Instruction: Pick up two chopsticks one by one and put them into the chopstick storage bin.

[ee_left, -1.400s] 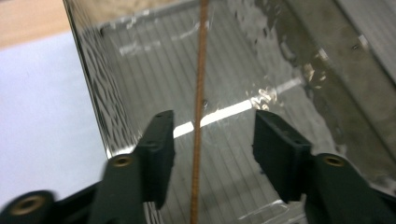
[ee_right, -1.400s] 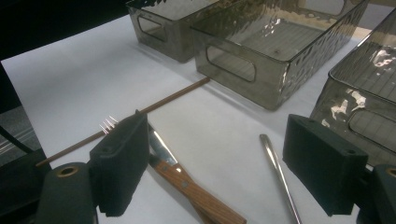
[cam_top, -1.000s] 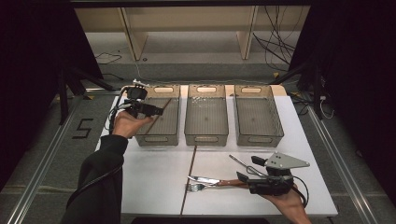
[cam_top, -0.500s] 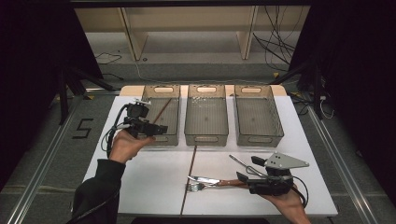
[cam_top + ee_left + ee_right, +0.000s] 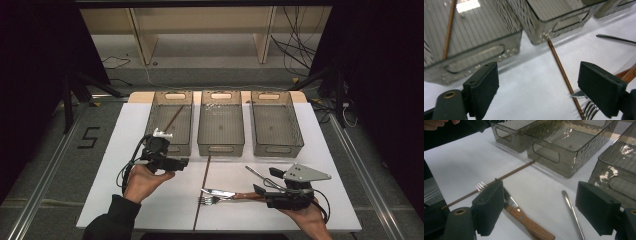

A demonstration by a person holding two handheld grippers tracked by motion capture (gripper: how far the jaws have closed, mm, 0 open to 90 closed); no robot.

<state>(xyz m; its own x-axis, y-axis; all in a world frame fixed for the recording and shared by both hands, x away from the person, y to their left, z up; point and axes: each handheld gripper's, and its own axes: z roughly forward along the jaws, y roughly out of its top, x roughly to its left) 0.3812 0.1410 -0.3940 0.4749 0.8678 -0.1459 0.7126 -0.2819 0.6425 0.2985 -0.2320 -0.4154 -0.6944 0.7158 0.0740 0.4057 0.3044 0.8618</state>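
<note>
My left gripper point(image 5: 181, 162) hovers just in front of the left bin point(image 5: 156, 116), pointing right. Its jaws have just been opening and now stand wide with nothing between them point(image 5: 539, 82). One brown chopstick point(image 5: 174, 119) lies slanted inside that bin point(image 5: 449, 30). A second chopstick point(image 5: 202, 190) lies on the white table from the middle bin's front toward the near edge point(image 5: 561, 70). My right gripper point(image 5: 267, 181) rests at the front right, open point(image 5: 541, 200). Ahead of its jaws lie a wooden-handled knife point(image 5: 529, 222), a fork point(image 5: 481, 186) and a metal handle point(image 5: 571, 210).
Three smoky clear bins stand in a row at the back: the left one, the middle bin point(image 5: 220, 145) and the right bin point(image 5: 276, 146). The white table point(image 5: 115, 150) ends in dark floor on both sides. Cables trail from both grippers.
My left hand has drawn back from above the left bin toward the near side and sunk lower in front of it. The right gripper has stayed put.
</note>
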